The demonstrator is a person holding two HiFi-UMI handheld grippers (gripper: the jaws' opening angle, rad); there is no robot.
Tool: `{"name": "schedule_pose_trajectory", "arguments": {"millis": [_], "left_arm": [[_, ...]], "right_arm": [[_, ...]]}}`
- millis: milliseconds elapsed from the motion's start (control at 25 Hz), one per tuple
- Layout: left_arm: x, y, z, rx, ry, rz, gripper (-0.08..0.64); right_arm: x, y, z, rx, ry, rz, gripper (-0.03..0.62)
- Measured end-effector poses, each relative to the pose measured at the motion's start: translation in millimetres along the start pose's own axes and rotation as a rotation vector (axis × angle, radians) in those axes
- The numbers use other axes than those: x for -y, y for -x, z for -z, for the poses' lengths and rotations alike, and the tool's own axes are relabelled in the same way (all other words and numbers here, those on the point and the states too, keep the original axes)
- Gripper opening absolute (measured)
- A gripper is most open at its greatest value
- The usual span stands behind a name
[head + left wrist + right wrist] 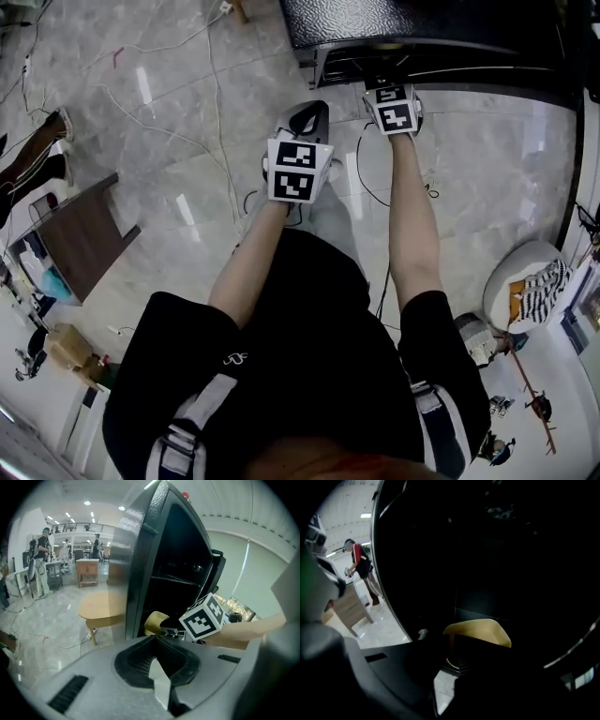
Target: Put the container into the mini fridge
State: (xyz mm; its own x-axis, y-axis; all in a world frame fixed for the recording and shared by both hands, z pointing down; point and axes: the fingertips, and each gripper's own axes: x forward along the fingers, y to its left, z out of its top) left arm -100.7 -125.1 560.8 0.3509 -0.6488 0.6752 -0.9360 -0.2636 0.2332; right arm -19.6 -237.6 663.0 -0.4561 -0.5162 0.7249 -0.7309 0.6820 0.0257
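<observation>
The black mini fridge (422, 23) stands open ahead of me, its dark inside and a shelf (178, 579) showing. The container (480, 631) is a pale yellow tub. My right gripper (464, 667) is shut on it and holds it at the low part of the fridge opening. From the side, the container (155, 620) shows just past the fridge's front edge, in front of the right gripper's marker cube (206, 618). My right gripper (389, 94) reaches under the fridge's top edge. My left gripper (309, 117) hangs back to the left, shut with nothing in it (157, 665).
The open fridge door (570, 131) curves down the right side. A round wooden table (101, 606) stands left of the fridge. Cables (178, 131) trail over the marble floor. A brown desk (80, 234) is at left, a white stool (530, 281) with striped cloth at right. People stand far off.
</observation>
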Motion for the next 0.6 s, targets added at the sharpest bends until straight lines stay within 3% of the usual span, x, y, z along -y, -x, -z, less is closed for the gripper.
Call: {"name": "schedule_pose_trajectory", "arguments": {"millis": [320, 600], "left_arm": [[68.8, 0.6, -32.7, 0.080, -0.088, 0.141, 0.006], [171.5, 9.4, -80.8, 0.192, -0.200, 0.334, 0.006]], "right_arm": [[48.8, 136.1, 5.5, 0.276, -0.436, 0.235, 0.020], [93.0, 295.2, 35.0, 0.479, -0.591, 0.529, 0.015]]}}
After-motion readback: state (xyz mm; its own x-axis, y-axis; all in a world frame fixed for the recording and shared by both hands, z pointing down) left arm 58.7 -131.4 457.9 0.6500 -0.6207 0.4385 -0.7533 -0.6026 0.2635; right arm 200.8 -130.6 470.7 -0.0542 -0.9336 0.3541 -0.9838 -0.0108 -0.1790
